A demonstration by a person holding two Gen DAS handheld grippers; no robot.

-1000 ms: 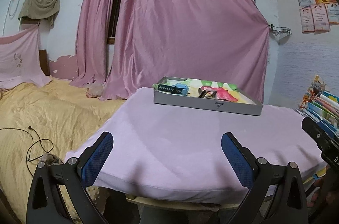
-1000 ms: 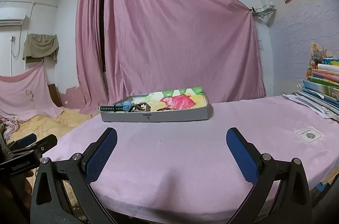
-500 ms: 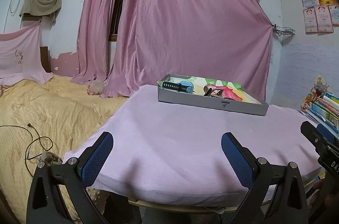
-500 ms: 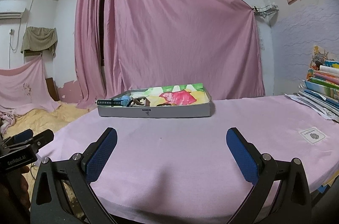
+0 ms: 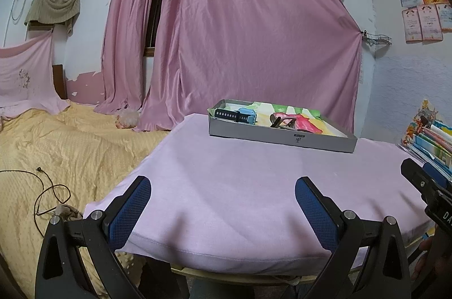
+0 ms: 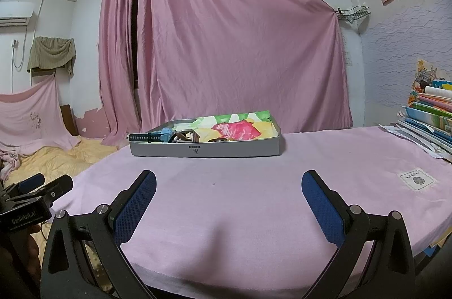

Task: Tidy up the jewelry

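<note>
Currently both tongs spread wide, empty: left tongs (image 5: 223, 210), right tongs (image 6: 228, 207) hover over near edge of desk (image 6: 254, 200), pink cloth on top. Jewelry sits in grey tray (image 6: 206, 151) well beyond, toward far edge: watch (image 5: 236, 115) with blue case at tray's left end, brown looped piece (image 6: 185, 135) just beside it. Risks, judged: strap overhangs rim, could snag and tip out; items crowded, pinch may catch two; loose cloth may drag tray
</note>
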